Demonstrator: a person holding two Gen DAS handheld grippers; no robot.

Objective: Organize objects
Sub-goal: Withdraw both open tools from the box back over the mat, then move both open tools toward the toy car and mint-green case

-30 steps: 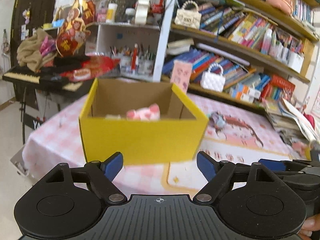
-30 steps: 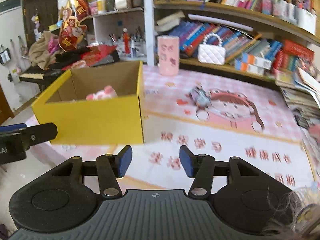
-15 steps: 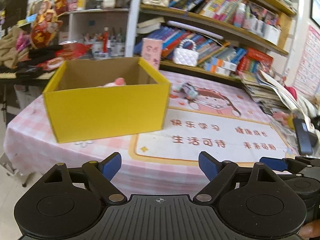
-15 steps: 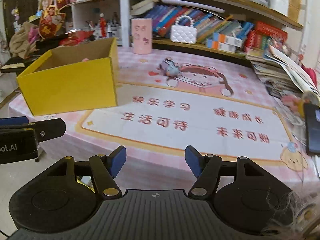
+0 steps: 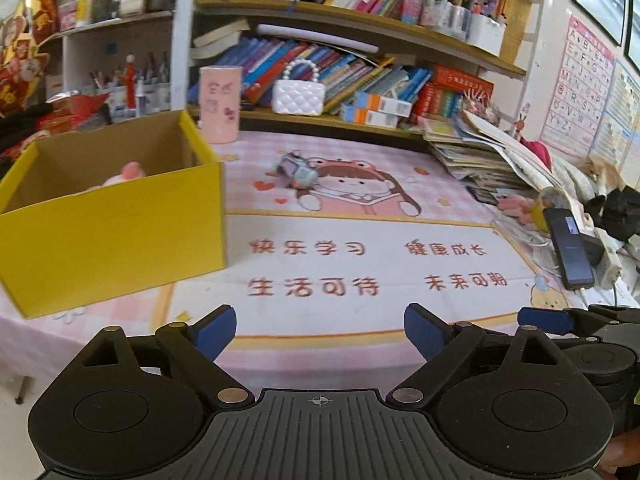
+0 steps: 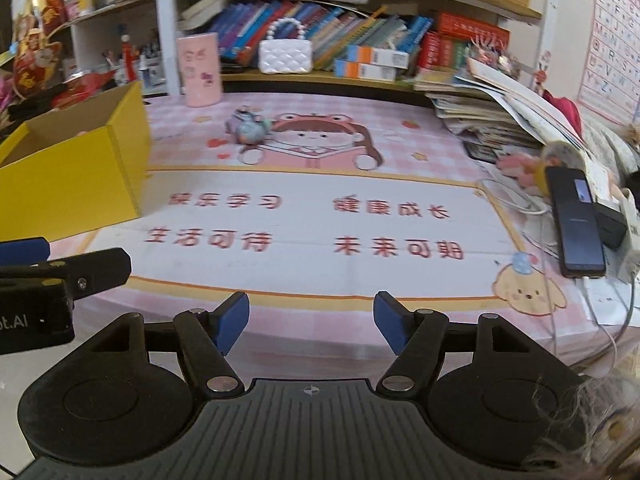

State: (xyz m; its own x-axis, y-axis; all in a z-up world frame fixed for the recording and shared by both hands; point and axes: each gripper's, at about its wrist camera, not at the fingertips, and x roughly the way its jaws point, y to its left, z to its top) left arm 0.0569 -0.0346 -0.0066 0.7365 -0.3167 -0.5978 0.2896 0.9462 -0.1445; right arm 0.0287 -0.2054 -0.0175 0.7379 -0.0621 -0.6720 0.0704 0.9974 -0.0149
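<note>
A yellow cardboard box (image 5: 112,232) stands at the left of the table, also in the right wrist view (image 6: 76,176), with a pink plush toy (image 5: 124,174) inside. A small grey-blue toy (image 5: 298,172) lies on the pink mat further back, also in the right wrist view (image 6: 250,130). My left gripper (image 5: 320,330) is open and empty at the table's front edge. My right gripper (image 6: 312,322) is open and empty beside it, also off the front edge.
A pink cylinder cup (image 5: 220,104) stands at the back by the bookshelf (image 5: 360,56). A white quilted bag (image 5: 298,96) sits on the shelf. A stack of books (image 5: 480,160), a black phone (image 5: 570,248) and cables crowd the right edge.
Both grippers have swung right and pulled back from the box. The box now sits at the left of both views, and the mat, the small toy and the phone have come into view.
</note>
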